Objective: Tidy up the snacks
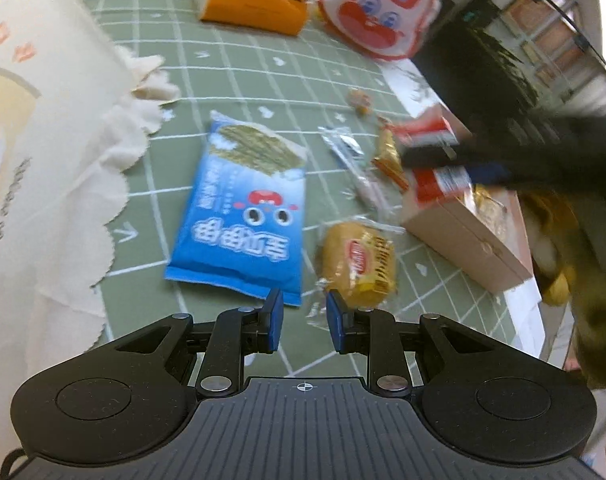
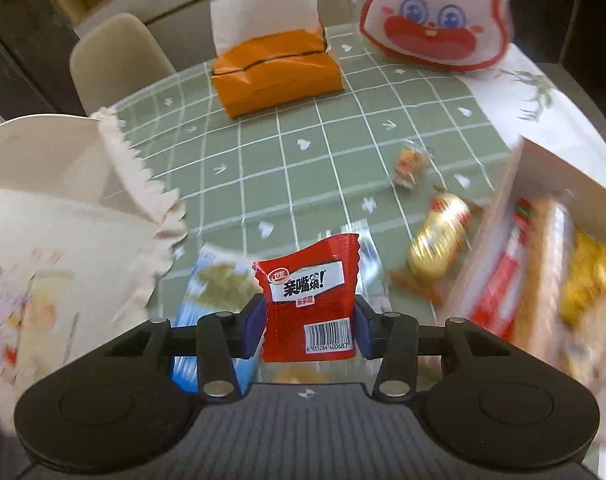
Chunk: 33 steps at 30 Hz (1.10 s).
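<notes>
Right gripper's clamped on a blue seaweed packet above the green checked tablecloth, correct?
Not quite. The right gripper is clamped on a red snack packet, not the blue one. The blue seaweed packet lies flat on the green checked tablecloth. The right wrist view shows the grip.

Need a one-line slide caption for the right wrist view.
Right gripper grips a red snack packet above the green table.
</notes>
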### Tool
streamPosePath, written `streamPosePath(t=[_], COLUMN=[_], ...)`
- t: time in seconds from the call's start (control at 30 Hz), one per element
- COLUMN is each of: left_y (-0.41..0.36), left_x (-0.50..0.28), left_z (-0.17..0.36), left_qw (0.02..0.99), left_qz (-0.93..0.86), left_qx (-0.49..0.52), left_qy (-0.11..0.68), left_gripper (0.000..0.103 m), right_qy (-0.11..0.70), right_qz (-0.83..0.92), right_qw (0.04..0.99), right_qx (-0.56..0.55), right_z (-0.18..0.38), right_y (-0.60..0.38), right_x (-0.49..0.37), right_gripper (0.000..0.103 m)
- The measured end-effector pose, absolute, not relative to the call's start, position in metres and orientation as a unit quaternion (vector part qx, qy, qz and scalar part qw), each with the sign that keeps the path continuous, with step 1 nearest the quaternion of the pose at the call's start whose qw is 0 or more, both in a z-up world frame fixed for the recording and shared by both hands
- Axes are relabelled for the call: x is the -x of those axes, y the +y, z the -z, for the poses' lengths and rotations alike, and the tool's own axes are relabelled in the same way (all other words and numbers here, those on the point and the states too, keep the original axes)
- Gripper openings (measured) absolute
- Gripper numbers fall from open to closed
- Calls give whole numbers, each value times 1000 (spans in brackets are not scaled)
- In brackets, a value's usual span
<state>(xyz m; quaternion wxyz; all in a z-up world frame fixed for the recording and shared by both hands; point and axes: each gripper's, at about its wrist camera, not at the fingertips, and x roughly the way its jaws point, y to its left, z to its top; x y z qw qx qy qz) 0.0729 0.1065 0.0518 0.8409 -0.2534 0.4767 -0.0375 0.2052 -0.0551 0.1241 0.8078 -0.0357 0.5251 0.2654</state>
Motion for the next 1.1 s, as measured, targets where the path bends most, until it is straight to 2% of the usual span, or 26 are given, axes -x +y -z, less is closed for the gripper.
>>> streamPosePath(t=[0.13, 0.23, 0.33, 0.4, 0.43, 0.53, 0.67, 0.73, 1.1], left_y=[92, 81, 65, 54, 49, 38, 23, 18, 16], left_x=[-85, -104, -121, -127, -129, -132, -136, -137, -100], left_z=[-57, -57, -52, -48, -46, -43, -36, -33, -34], left_qw=[855, 859, 858, 858, 859, 861, 859, 858, 859], left_qz=[67, 63, 62, 55, 52, 46, 45, 44, 86], left_qx=[233, 223, 194, 173, 160, 132, 98, 88, 92], left_qy=[459, 457, 471, 480, 483, 488, 501, 503, 496], left_gripper=[28, 28, 28, 34, 41, 55, 66, 69, 62], right_qy=[527, 543, 545, 537, 535, 539, 541, 541, 505], right_qz=[-247, -211, -173, -156, -150, -143, -125, -118, -89], right_qw=[813, 813, 821, 829, 832, 830, 831, 832, 858], right_qx=[22, -3, -14, -4, -3, -20, -25, -17, -14], right_z=[-120, -99, -83, -77, -73, -63, -51, -46, -40], right_y=[-99, -132, -157, -167, -172, -184, -190, -190, -190], right_x=[-163, -148, -131, -116, -110, -94, -80, -72, -68], right_gripper=[47, 72, 74, 80, 83, 84, 84, 84, 87])
